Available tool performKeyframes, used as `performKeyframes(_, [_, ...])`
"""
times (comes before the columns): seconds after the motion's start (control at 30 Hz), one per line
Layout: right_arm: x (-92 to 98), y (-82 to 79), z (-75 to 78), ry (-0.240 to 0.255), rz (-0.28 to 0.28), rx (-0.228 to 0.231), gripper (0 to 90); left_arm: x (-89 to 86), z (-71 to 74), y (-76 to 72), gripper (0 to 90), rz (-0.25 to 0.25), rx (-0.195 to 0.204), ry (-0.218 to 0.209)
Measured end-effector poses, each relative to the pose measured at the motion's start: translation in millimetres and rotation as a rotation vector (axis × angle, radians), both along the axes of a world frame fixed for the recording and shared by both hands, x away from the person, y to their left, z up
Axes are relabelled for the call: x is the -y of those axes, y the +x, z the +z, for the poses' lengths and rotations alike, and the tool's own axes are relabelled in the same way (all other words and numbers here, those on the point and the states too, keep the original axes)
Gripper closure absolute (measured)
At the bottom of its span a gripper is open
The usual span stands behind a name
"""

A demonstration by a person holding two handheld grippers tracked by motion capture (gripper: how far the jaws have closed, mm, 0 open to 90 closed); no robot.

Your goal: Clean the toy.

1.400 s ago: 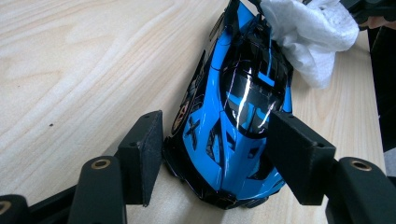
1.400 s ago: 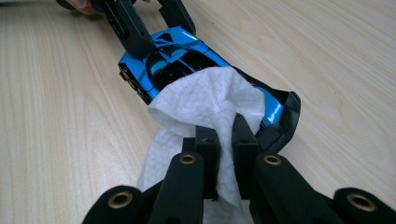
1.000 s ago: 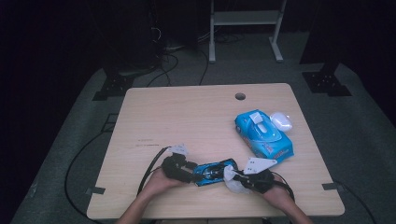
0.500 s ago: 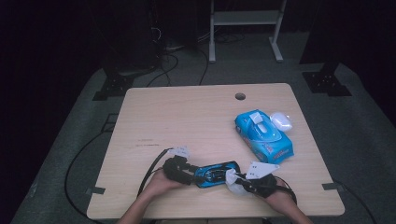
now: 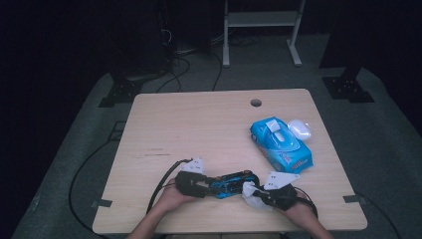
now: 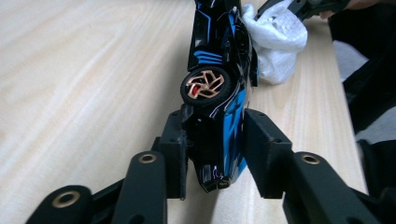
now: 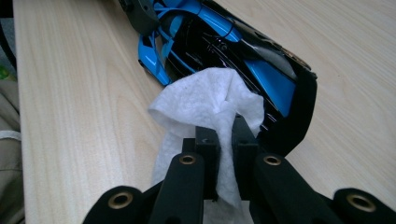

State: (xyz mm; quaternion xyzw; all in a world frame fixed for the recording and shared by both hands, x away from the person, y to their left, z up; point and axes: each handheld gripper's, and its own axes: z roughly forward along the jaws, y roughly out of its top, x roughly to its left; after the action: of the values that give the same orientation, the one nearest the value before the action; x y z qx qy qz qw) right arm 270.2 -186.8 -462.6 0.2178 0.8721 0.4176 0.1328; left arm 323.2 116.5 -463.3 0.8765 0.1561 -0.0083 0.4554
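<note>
- Jaws first: left gripper just been closing on the tail end of the toy car, left pad against the body under the wheel, right pad just beside the blue flank, a thin gap perhaps left there; right gripper clenched on a white wipe.
- Table: pale wood, round hole near the far edge, dark floor and cables around it.
- Wipes pack: blue, lying on the right half of the table, flap up on top, well apart from both grippers.
- White pod: small, rounded, touching the far right side of the pack.
- Car: black and blue, tipped on its side near the table's near edge, stretched between the two grippers in the high view; copper-spoked wheel facing up toward the left gripper's camera.
- Left gripper in the high view: at the car's left end, hand behind it, black cable looping off to the left.
- Right gripper in the high view: at the car's right end, grey plate on top, hand behind it.
- Wipe: bunched, pinched between the right pads, loose fold pressed against the car's dark top; seen also as a white wad at the car's far end from the left gripper view.
</note>
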Motion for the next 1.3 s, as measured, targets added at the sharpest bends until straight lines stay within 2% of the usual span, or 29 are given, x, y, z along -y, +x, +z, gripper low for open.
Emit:
performKeyframes(0.07, [-0.2,0.6,0.9,0.003,0.0,-0.002,84.6,1.3,1.3,-2.4,64.8,0.003,0.038,-0.002])
performKeyframes(0.13, [-0.9,0.0,3.1,0.012,0.004,-0.002,84.6,3.0,3.0,-4.8,65.9,-0.005,0.087,0.021])
performKeyframes(0.3, [-4.2,0.4,19.4,0.092,0.009,0.004,84.6,5.0,5.3,-9.0,68.4,-0.017,0.16,0.055])
performKeyframes(0.37, [-8.1,3.5,26.3,0.085,-0.003,0.014,84.6,3.8,5.5,-8.5,68.4,-0.006,0.167,0.059])
performKeyframes(0.4, [-10.7,5.6,28.6,0.079,-0.007,0.017,84.6,2.9,5.3,-8.2,68.8,0.004,0.183,0.063])
performKeyframes(0.43, [-13.7,7.6,30.2,0.083,-0.014,0.028,84.6,1.8,5.4,-8.0,70.1,0.024,0.202,0.074])
performKeyframes(0.47, [-17.9,10.7,33.0,0.108,-0.02,0.029,84.6,1.2,5.5,-7.2,70.6,0.037,0.207,0.077])
performKeyframes(0.53, [-27.0,14.3,38.6,0.14,-0.017,0.04,84.6,-1.5,5.1,-4.8,70.6,0.056,0.211,0.076])
performKeyframes(0.67, [-58.9,27.1,50.2,0.156,0.001,0.034,84.5,-2.6,4.8,-3.9,70.9,0.04,0.225,0.076])
performKeyframes(0.77, [-80.0,38.2,50.5,0.127,0.005,0.017,84.5,-3.4,5.5,-5.5,70.9,0.03,0.235,0.085])
performKeyframes(0.8, [-86.3,43.2,48.4,0.093,0.01,0.0,84.5,-4.8,5.4,-5.7,71.0,0.027,0.235,0.083])
performKeyframes(0.87, [-88.2,48.4,44.7,0.046,-0.005,-0.007,84.5,-8.4,5.5,-4.7,71.0,0.022,0.231,0.083])
performKeyframes(1.0, [-68.0,54.0,43.4,0.032,-0.08,0.0,84.6,-12.1,4.1,-2.5,71.1,0.028,0.211,0.062])
performKeyframes(1.03, [-63.3,55.2,42.8,0.048,-0.087,-0.015,84.5,-11.5,4.0,-2.2,71.1,0.027,0.213,0.062])
performKeyframes(1.07, [-60.8,55.5,42.3,0.059,-0.087,-0.024,84.6,-10.7,4.4,-2.0,71.0,0.025,0.21,0.068])
performKeyframes(1.13, [-62.8,53.4,40.8,0.055,-0.092,-0.011,84.5,-8.2,3.7,-1.7,69.0,0.048,0.195,0.062])
performKeyframes(1.17, [-65.4,52.5,40.0,0.058,-0.09,-0.012,84.5,-6.8,3.2,-1.2,65.2,0.046,0.187,0.063])
performKeyframes(1.3, [-81.2,46.9,40.0,0.077,-0.044,-0.012,84.5,-2.4,1.8,-2.6,65.9,0.038,0.191,0.068])
